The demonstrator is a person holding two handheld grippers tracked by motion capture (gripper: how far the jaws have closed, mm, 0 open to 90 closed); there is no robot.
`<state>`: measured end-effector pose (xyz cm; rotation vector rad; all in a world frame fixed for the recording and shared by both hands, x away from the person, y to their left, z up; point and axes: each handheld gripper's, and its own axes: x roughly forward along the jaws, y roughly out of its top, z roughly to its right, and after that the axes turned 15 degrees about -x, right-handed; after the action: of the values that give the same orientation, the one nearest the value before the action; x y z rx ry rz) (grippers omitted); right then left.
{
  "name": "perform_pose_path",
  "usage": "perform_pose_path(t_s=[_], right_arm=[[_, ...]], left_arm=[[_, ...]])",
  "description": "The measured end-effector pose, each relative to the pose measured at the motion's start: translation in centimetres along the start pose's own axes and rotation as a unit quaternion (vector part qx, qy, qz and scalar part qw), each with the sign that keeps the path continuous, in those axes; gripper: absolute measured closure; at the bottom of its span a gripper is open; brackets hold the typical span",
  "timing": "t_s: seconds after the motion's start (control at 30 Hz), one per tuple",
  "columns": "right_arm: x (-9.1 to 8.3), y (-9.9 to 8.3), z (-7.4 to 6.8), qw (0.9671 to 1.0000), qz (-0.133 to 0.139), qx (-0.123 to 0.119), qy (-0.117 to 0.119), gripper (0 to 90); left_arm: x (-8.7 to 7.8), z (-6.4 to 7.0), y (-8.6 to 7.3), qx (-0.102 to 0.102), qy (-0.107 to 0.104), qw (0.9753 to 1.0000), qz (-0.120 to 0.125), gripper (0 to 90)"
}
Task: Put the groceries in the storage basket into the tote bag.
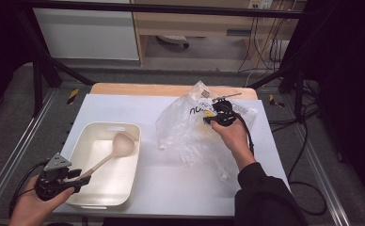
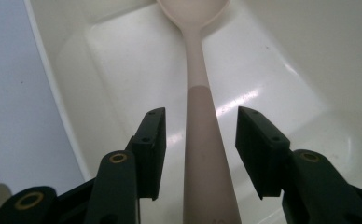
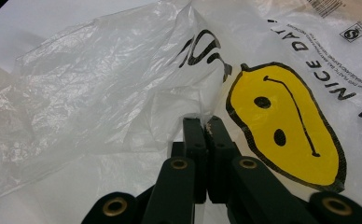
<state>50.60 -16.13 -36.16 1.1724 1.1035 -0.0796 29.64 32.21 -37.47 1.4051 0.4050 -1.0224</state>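
Pinching plastic bag [image 3: 123, 88], right claw [image 3: 206, 122]

Bare table [image 1: 171, 179] lies open between tub [image 1: 130, 155] and plastic bag [image 1: 185, 127].

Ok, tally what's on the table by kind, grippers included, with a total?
Grippers: 2, left gripper and right gripper
Tubs: 1, tub
Spoons: 1, spoon
Plastic bags: 1, plastic bag
Total: 5
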Motion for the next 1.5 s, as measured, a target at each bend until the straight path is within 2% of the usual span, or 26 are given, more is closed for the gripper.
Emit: perform_pose_path(t_s=[0.17,0.37,0.77,0.9,1.1,1.33,1.37,1.5], right_arm=[[0.1,0.0,-0.1,1.0000,-0.001,0.000,0.002,90.0],[0.1,0.0,-0.1,1.0000,-0.001,0.002,0.002,89.8],[0.1,0.0,0.0,1.0000,0.000,0.002,0.002,89.7],[0.2,0.0,-0.1,1.0000,-0.001,0.002,0.002,89.7],[0.4,0.0,-0.1,1.0000,-0.002,0.001,0.002,89.6],[0.5,-0.1,-0.2,1.0000,-0.002,0.000,0.004,89.5],[0.4,0.0,-0.2,1.0000,-0.002,0.001,0.004,89.5],[0.4,0.0,-0.2,1.0000,-0.003,0.001,0.002,89.5]], left_arm=[[0.2,0.0,0.1,0.001,-0.002,1.0000,-0.006,56.1],[0.5,0.1,0.2,0.012,0.000,0.9997,-0.021,58.6],[0.9,0.1,0.5,0.014,0.013,0.9993,-0.033,59.3],[1.0,0.1,0.6,0.022,0.018,0.9986,-0.045,59.9],[1.2,0.0,0.9,0.023,0.015,0.9979,-0.059,60.0],[1.0,-0.1,0.9,0.031,0.003,0.9980,-0.054,65.5],[0.9,-0.1,0.9,0.033,0.003,0.9980,-0.054,68.4],[0.9,0.1,0.8,0.040,0.008,0.9980,-0.049,69.1]])
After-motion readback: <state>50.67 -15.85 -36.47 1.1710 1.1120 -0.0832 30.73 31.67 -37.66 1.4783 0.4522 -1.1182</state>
